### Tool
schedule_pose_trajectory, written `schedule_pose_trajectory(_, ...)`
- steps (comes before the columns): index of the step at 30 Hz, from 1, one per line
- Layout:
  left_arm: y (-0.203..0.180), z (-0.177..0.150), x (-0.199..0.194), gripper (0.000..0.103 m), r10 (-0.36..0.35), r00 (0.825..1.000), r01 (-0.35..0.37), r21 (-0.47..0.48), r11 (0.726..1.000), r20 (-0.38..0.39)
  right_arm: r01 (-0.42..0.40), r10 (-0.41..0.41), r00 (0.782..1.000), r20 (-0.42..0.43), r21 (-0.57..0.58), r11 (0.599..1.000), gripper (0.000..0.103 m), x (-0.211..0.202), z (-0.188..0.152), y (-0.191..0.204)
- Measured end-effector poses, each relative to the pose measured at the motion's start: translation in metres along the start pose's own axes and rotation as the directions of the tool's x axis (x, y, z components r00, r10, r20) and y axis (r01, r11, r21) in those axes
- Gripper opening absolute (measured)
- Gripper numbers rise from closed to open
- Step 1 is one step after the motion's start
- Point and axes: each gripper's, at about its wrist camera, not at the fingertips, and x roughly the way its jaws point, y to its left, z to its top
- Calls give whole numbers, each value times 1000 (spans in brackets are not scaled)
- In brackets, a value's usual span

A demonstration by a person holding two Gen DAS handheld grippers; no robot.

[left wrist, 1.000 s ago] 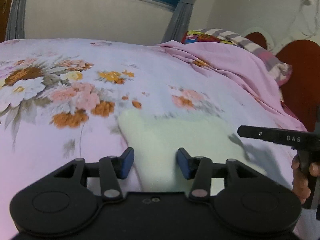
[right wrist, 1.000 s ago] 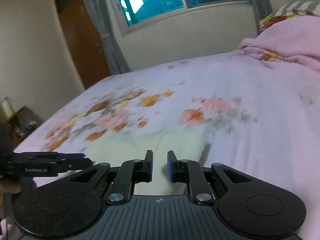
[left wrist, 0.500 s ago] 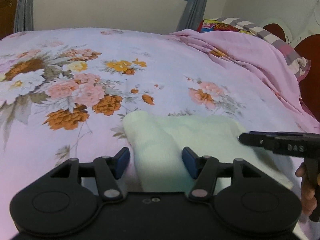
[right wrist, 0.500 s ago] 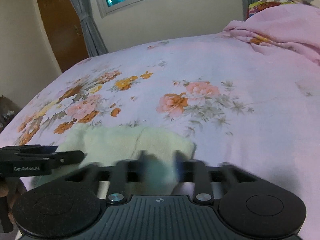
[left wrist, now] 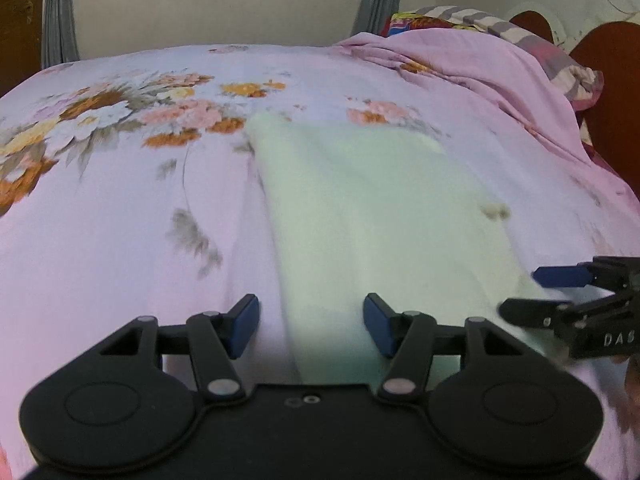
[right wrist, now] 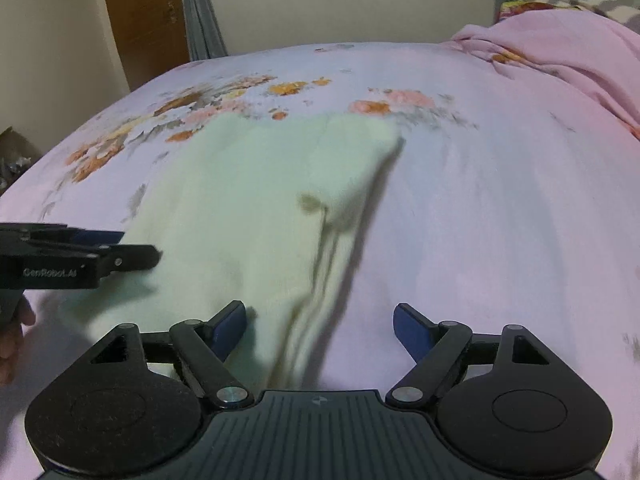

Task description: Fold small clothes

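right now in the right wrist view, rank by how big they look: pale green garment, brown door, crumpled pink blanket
1. pale green garment, clearly largest, though it lies nearest the camera
2. crumpled pink blanket
3. brown door
The blanket and door look close in size, and both are cut off by the frame, so their order is unsure.

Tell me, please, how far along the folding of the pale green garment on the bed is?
Done: the pale green garment lies flat on the floral bedsheet, layered edges along one side suggesting a fold. In hand: nothing; left gripper open, right gripper opening, both astride its near edges. Left: probably further folds.
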Motion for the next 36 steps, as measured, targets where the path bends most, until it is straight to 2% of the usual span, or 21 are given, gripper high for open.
schedule_pose_trajectory(2,-4,-10,-10,58,20,1000,-20,21,1000,12,-2,2,1000,6,3,1000,81,-6,-9,-1)
schedule_pose_trajectory(4,-4,-11,-26,58,31,999,-31,-11,999,20,-17,16,1000,22,46,999,81,-17,-9,-7)
schedule_pose_trajectory(6,-5,-15,-59,58,32,997,-28,-50,998,68,5,-12,996,88,78,997,81,-48,-9,-10)
schedule_pose_trajectory(8,-15,-26,-104,58,44,994,-39,-52,998,103,36,-51,988,148,102,994,81,-95,-14,-7)
schedule_pose_trajectory(10,-32,-44,-155,60,86,988,-83,-32,996,130,-14,-10,977,213,111,994,101,-153,-31,2)
schedule_pose_trajectory(13,-56,-80,-224,62,109,980,-110,-3,994,166,1,-21,961,275,73,997,103,-233,-75,28)
schedule_pose_trajectory(15,-70,-103,-259,63,107,978,-109,2,994,179,4,-18,961,276,51,999,103,-271,-105,46)
schedule_pose_trajectory(18,-94,-137,-299,64,112,975,-111,-17,994,192,41,-48,967,250,34,999,103,-306,-140,75)
schedule_pose_trajectory(21,-110,-156,-323,65,113,970,-107,-38,994,214,50,-54,960,275,23,999,103,-333,-166,97)
schedule_pose_trajectory(24,-122,-160,-337,66,105,965,-98,-43,994,240,69,-73,948,310,22,997,103,-353,-177,112)
schedule_pose_trajectory(28,-135,-161,-354,66,106,950,-100,-33,994,295,76,-76,938,338,13,997,103,-364,-179,124)
schedule_pose_trajectory(36,-138,-173,-367,66,125,939,-113,-59,992,319,91,-88,928,361,9,996,103,-373,-178,125)
